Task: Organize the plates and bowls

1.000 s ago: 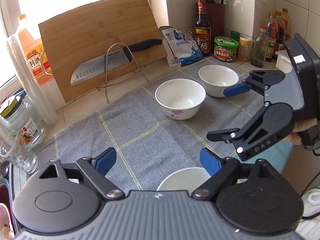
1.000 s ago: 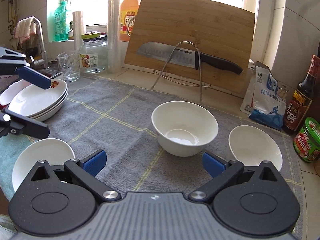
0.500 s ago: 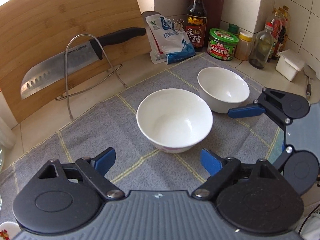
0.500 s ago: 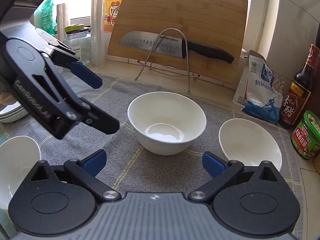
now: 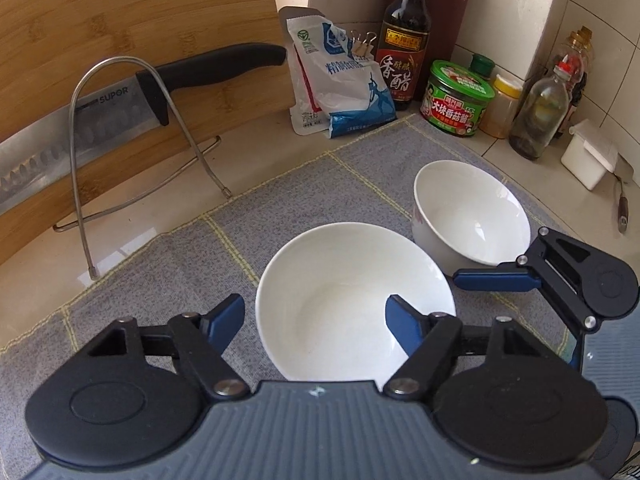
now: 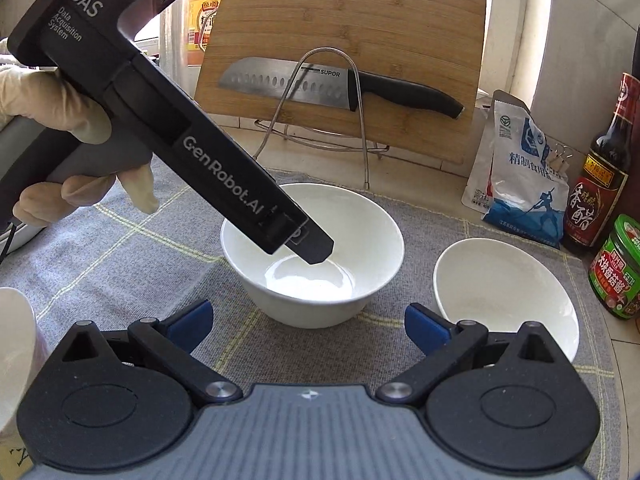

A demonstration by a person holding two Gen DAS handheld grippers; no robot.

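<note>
Two white bowls stand on a grey checked cloth (image 5: 168, 264). The left gripper (image 5: 316, 318) straddles the near rim of the nearer bowl (image 5: 344, 280): one blue pad lies outside the wall, the other inside the bowl, and the jaws are closing with that rim between them; whether the pads already press on it cannot be told. In the right wrist view the same gripper's black body slants down into this bowl, held by a gloved hand (image 6: 52, 120). The second bowl (image 5: 472, 212) sits beyond and to the right of the left jaws, just beside the first. The right gripper (image 6: 308, 324) hangs with its jaws released and empty; the nearer bowl lies just ahead between them, the second bowl ahead of the right finger. Beyond both jaws a knife (image 6: 304, 84) rests on a wire rack against a cutting board (image 6: 360, 20).
</note>
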